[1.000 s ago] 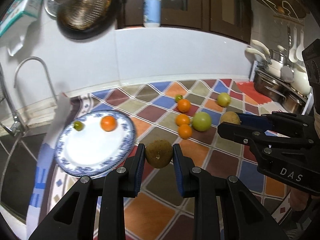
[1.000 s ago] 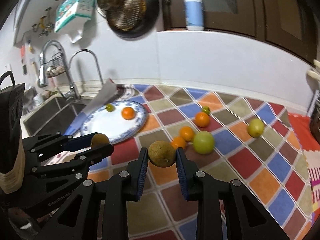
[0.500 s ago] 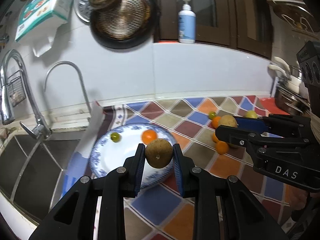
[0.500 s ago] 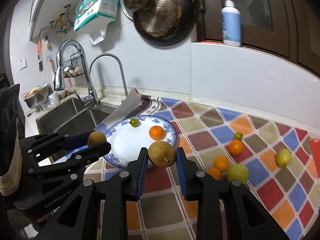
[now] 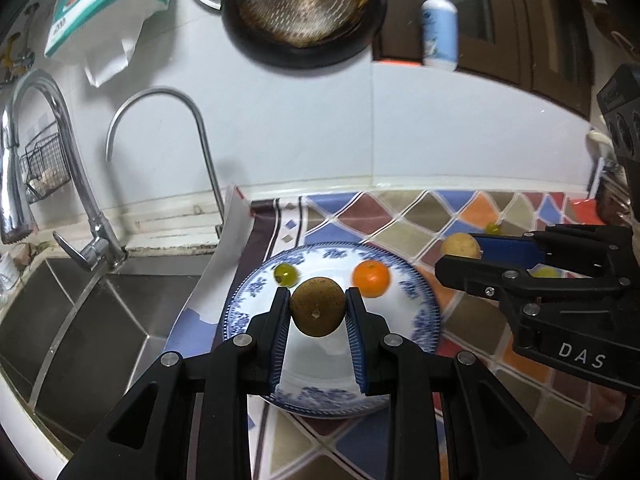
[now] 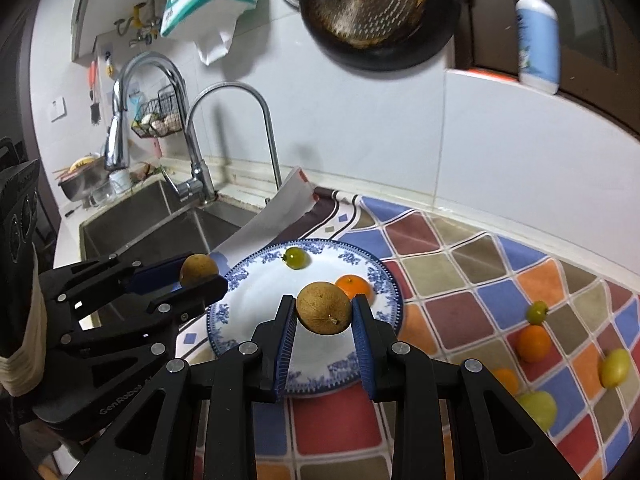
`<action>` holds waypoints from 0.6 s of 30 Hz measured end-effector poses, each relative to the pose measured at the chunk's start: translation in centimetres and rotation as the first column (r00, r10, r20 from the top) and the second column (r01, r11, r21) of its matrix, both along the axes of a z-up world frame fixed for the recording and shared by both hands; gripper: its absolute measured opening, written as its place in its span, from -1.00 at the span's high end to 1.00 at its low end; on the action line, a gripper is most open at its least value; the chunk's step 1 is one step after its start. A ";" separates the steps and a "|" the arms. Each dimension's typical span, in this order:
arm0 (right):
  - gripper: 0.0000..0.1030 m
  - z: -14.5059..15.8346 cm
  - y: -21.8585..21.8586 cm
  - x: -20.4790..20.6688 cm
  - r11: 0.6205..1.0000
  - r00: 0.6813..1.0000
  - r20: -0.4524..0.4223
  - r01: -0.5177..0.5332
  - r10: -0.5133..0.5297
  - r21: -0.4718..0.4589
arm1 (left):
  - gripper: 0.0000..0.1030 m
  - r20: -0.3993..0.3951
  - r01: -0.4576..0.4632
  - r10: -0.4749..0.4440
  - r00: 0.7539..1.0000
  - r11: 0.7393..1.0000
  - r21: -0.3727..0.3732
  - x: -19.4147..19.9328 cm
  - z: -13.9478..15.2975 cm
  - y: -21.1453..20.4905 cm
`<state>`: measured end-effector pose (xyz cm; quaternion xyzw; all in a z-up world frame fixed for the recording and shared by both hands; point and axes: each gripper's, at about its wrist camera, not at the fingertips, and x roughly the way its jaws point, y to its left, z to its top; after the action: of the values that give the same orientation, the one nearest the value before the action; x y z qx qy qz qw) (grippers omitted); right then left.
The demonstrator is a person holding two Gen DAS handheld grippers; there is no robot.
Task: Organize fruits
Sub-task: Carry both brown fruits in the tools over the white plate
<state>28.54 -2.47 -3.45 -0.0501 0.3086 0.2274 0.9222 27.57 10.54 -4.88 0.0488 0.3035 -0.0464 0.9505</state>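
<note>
Holding a brown fruit apiece, both grippers hang above the blue-and-white plate [image 5: 424, 312], the landmark for all that follows. Left gripper [image 5: 318, 312]: blue pads clamped on a round brown fruit [image 5: 317, 312] over the plate's middle. Right gripper [image 6: 324, 314]: pads clamped on a second brown fruit [image 6: 323, 313], over the plate's right half. On the plate: one orange [image 5: 371, 279] toward the far right rim, one small green fruit [image 5: 286, 274] at the far left rim, well apart from each other. Under the plate: a chequered cloth [image 6: 472, 292] of many colours. On the cloth, right of the plate and well clear of it: a small green fruit [image 6: 537, 312], an orange [image 6: 534, 343], a yellow fruit [image 6: 615, 367], a pale green fruit [image 6: 538, 407] and another orange [image 6: 506, 380] partly hidden by the gripper. Left of the plate: steel sink [image 6: 152, 216] with a curved tap [image 6: 236, 136]. High on the wall behind the plate: a dark pan [image 6: 376, 12].
</note>
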 end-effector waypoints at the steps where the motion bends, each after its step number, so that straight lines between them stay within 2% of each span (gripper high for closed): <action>1: 0.43 -0.2 0.2 0.4 1.000 1.000 -0.005 -0.002 0.002 -0.003 | 0.46 -0.007 -0.003 0.003 1.000 1.000 0.002 0.4 -0.3 0.2; 14: 0.43 -5.0 2.8 6.0 1.000 0.993 -0.121 -0.016 0.013 -0.026 | 0.46 -0.130 -0.056 0.053 0.990 0.998 -0.015 6.9 -4.7 2.6; 18: 0.43 -6.0 3.1 7.0 1.000 0.989 -0.151 -0.013 0.008 -0.028 | 0.46 -0.157 -0.057 0.057 0.986 0.998 0.004 8.0 -5.8 2.7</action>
<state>35.58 0.65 -9.49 -0.0478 0.3805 0.2309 0.8942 35.58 13.20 -10.70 0.0362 0.3785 -0.0227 0.9246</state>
